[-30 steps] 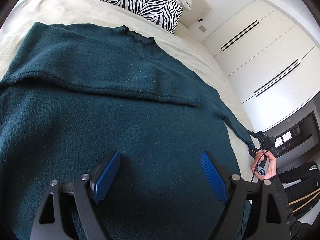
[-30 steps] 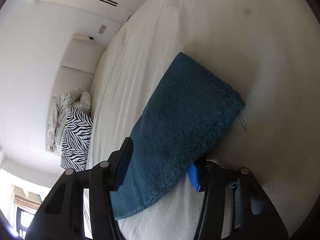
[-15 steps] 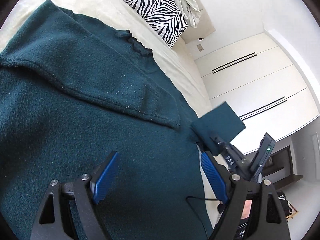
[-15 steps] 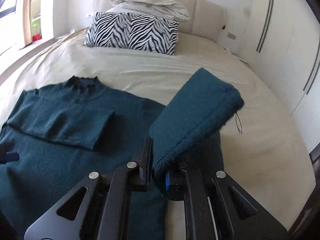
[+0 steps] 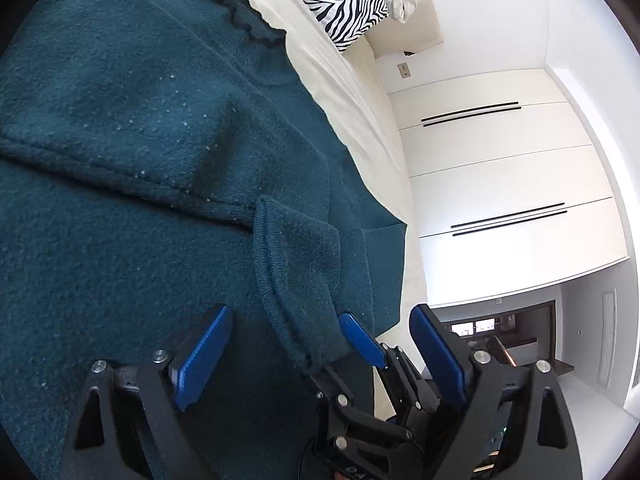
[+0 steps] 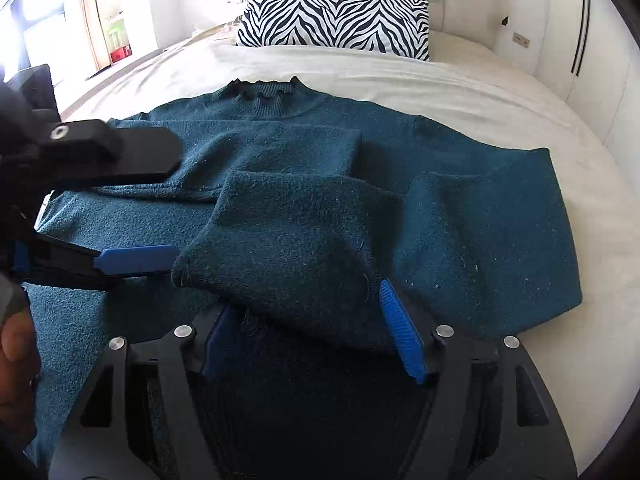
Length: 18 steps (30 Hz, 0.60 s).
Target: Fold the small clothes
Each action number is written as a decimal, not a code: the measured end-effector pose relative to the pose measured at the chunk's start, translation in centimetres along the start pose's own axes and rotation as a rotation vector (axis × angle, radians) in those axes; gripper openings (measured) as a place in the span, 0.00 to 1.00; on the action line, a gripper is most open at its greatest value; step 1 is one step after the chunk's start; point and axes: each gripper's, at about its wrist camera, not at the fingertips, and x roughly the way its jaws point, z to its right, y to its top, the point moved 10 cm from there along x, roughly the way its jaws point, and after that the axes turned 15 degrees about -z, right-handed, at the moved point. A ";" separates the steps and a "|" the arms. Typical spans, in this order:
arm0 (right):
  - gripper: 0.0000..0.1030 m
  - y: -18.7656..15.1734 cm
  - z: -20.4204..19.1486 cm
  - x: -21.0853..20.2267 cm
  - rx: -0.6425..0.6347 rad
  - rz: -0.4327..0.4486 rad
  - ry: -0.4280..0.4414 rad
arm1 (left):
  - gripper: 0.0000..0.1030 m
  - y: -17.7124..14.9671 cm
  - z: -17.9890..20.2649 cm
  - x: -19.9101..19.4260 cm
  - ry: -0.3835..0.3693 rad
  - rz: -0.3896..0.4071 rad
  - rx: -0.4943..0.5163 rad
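Right gripper jaws are opening, the sleeve cuff lying loose between them across the sweater; left gripper wide, empty, just beside the cuff.

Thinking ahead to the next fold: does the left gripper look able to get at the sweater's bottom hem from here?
Probably yes: the left gripper is open over the sweater and holds nothing, but the hem is out of view.
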 end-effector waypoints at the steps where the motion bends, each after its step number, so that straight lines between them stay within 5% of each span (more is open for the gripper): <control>1: 0.66 -0.2 -0.1 -0.1 0.001 -0.002 0.007 | 0.70 -0.1 0.0 0.6 0.012 -0.013 -0.003; 5: 0.66 -0.9 0.4 -1.2 0.072 0.023 0.140 | 0.34 0.5 -0.1 2.0 0.055 -0.049 -0.027; 6: 0.66 -1.2 0.7 -1.6 0.105 0.035 0.187 | 0.10 0.8 0.0 2.0 0.065 -0.052 -0.020; 13: 0.66 -3.2 3.8 -2.6 0.327 0.032 0.477 | 0.08 1.4 4.4 -3.0 0.222 0.065 0.209; 18: 0.66 -3.9 5.0 -1.9 0.422 0.016 0.562 | 0.08 2.7 7.1 -8.1 0.275 0.143 0.334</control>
